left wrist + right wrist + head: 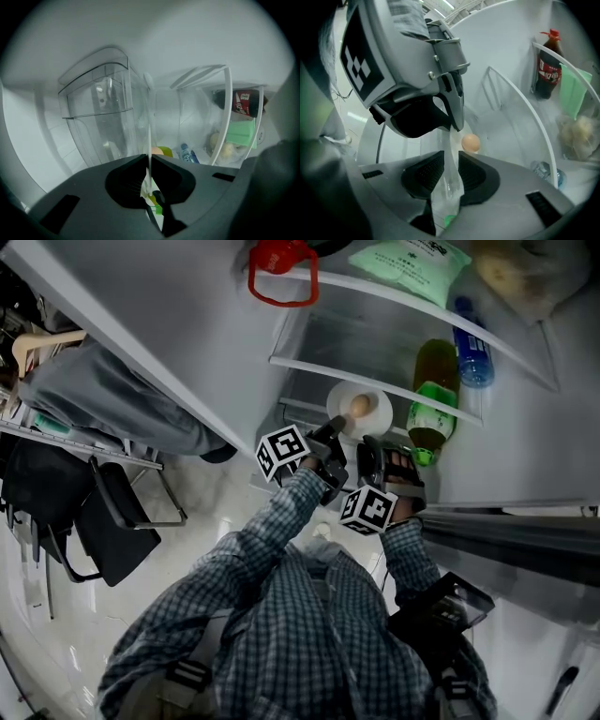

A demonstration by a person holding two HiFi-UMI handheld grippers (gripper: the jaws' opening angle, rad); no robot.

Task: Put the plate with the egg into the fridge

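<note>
In the head view the plate (349, 399) with the egg (359, 406) is inside the fridge (534, 427), just left of a green bottle (433, 395), with the left gripper (335, 425) and right gripper (377, 442) at its near rim. The left gripper view shows its jaws pinched tight on the plate's thin edge. The right gripper view shows its own jaws parted, with the rim between them but unpressed and the egg just beyond.

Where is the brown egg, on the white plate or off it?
On it: the brown egg sits near the middle of the round white plate.
</note>
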